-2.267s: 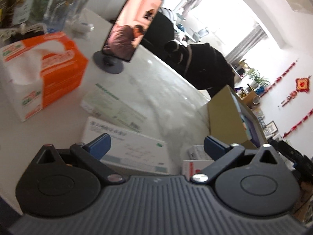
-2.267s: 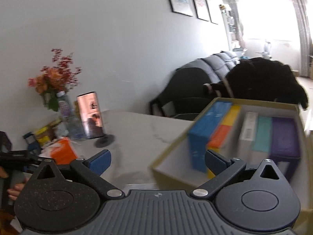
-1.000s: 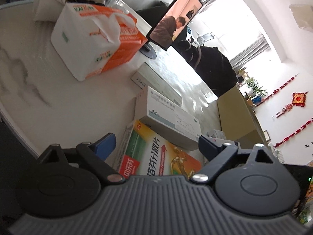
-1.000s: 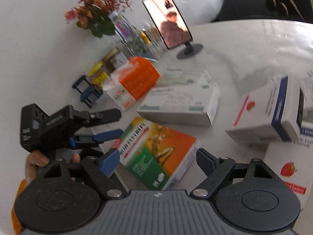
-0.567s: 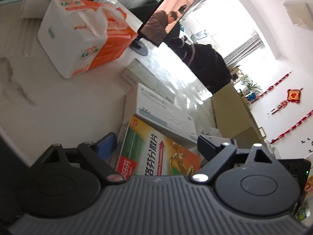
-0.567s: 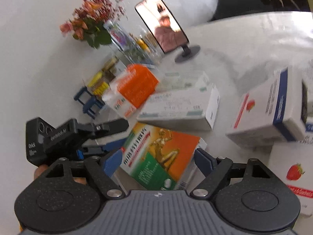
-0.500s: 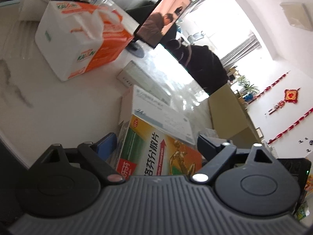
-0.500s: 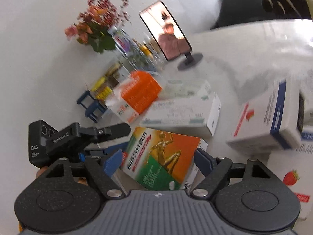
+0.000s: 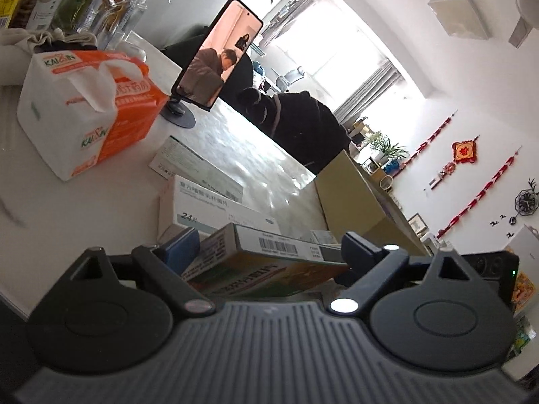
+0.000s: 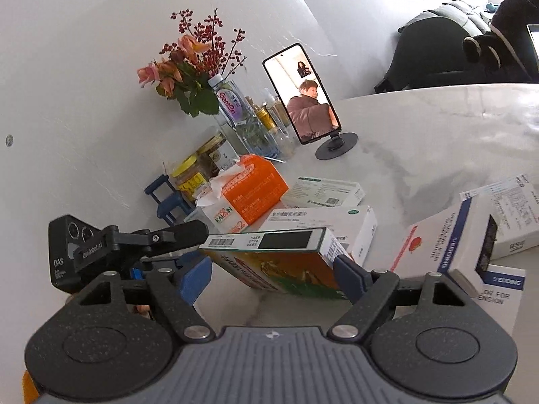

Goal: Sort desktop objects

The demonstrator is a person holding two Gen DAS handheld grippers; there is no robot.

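Note:
An orange-and-green medicine box (image 10: pixel 286 262) is tilted up on its edge on the white marble table (image 10: pixel 438 141). In the left wrist view this box (image 9: pixel 262 262) sits between the fingers of my left gripper (image 9: pixel 266 252), which look closed against its ends. My right gripper (image 10: pixel 273 276) is open, its fingers on either side of the same box, right finger near its corner. The left gripper also shows in the right wrist view (image 10: pixel 175 235). White medicine boxes (image 9: pixel 209 208) lie behind it. A tan storage box (image 9: pixel 357 198) stands further off.
An orange tissue pack (image 10: pixel 246 195), a phone on a stand (image 10: pixel 303 97), a flower vase (image 10: pixel 188 74) and jars stand at the back left. A white-and-blue box (image 10: pixel 448 235) and strawberry-print boxes (image 10: pixel 498 289) lie on the right. A dark chair (image 9: pixel 296 124) stands beyond the table.
The orange-and-green box was lying flat; it now stands tilted on its edge between the left gripper's fingers. Both grippers have moved in close around it.

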